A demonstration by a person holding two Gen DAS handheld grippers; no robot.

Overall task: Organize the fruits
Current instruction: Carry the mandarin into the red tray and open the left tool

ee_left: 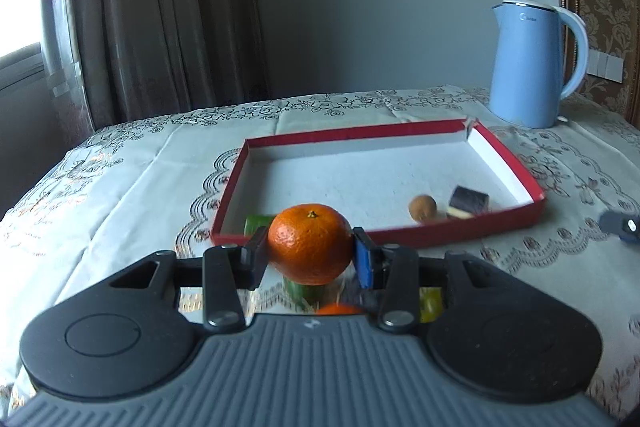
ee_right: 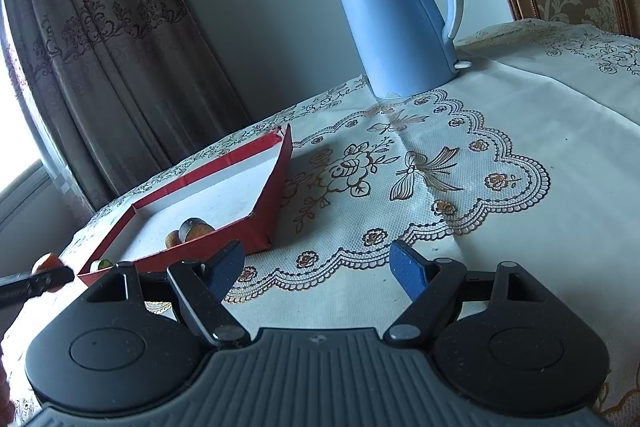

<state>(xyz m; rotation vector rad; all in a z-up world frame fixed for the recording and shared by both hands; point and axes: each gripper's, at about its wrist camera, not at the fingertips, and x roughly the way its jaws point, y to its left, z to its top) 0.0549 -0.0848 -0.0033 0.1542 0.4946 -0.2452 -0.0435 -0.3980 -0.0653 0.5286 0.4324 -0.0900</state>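
Note:
My left gripper (ee_left: pixel 310 253) is shut on an orange mandarin (ee_left: pixel 310 245), held in the air just before the near wall of a red tray (ee_left: pixel 360 135) with a white floor. Inside the tray lie a small brown round fruit (ee_left: pixel 423 207), a dark purple piece (ee_left: pixel 468 201) and a green piece (ee_left: pixel 256 223) at the near left corner. My right gripper (ee_right: pixel 318 267) stands open over the tablecloth, right of the tray (ee_right: pixel 272 195), with nothing between its fingers. The left gripper with the mandarin (ee_right: pixel 48 261) shows at that view's left edge.
A blue electric kettle (ee_left: pixel 532 67) stands behind the tray at the back right, also the kettle (ee_right: pixel 396 19) in the right wrist view. Under my left gripper lie a green piece (ee_left: pixel 304 289), another orange fruit (ee_left: pixel 338 309) and a yellow-green item (ee_left: pixel 430 301). Curtains hang behind the table.

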